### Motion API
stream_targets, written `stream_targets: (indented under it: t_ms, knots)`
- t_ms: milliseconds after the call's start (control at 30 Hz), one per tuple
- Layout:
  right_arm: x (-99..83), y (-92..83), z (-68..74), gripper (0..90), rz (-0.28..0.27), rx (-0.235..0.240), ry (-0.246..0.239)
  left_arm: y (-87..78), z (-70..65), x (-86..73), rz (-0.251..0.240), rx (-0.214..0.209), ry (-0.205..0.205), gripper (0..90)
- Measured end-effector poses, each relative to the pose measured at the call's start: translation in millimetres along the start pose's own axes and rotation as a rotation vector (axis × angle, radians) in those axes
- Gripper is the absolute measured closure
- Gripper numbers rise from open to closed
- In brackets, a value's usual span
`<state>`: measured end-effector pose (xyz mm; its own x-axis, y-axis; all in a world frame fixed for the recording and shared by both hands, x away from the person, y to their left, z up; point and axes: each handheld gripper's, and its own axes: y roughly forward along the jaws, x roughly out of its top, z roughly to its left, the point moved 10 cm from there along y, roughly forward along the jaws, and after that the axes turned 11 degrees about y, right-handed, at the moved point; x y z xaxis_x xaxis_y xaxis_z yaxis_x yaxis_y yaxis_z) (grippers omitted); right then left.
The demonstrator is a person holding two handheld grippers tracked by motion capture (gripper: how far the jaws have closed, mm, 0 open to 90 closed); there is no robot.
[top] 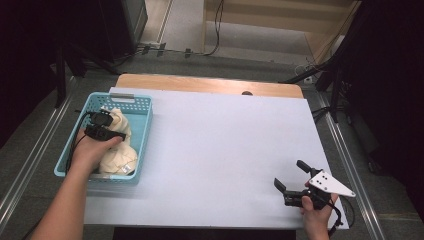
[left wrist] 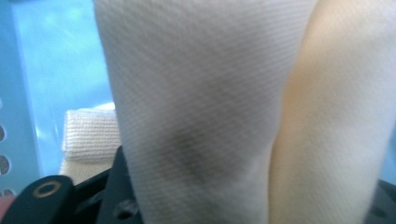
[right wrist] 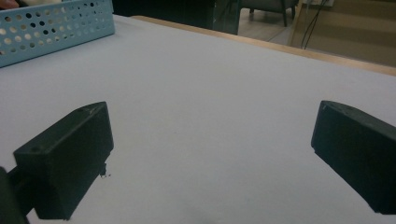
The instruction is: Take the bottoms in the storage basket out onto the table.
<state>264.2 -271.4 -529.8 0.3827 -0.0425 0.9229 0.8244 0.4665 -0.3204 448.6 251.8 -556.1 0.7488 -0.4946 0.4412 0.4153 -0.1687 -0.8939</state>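
A light-blue perforated basket (top: 125,98) stands at the table's left and holds cream cloths (top: 118,158). My left gripper (top: 103,123) reaches down into the basket over the far cloth. In the left gripper view a cream woven cloth (left wrist: 196,107) fills the gap between the jaws of my left gripper (left wrist: 215,193) and lies against both. A folded cloth (left wrist: 88,135) lies behind it on the basket floor (left wrist: 60,70). My right gripper (top: 289,173) rests low at the table's front right, open with nothing between the jaws (right wrist: 210,140).
White paper (top: 225,150) covers the wooden table (top: 210,84). The basket's side wall (right wrist: 56,28) appears far off in the right gripper view. Cables and dark stands sit on the floor beyond the table.
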Motion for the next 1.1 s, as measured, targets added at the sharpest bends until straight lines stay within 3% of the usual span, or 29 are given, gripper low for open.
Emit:
stream_targets:
  t_ms: [200, 567, 1100]
  knots:
    - [-0.4, 0.0, -0.1, 0.0, 0.003, -0.003, -0.002, -1.4, -0.4, 0.6, 0.003, -0.016, -0.006, 60.4]
    - [-0.5, -0.7, -2.2, 0.0, 0.003, -0.005, -0.001, -5.6, -0.6, 2.7, -0.022, -0.025, -0.020, 63.1]
    - [-0.4, -1.5, -4.1, 0.0, 0.005, -0.011, 0.013, -12.3, 4.0, 7.3, -0.075, -0.001, -0.040, 63.2]
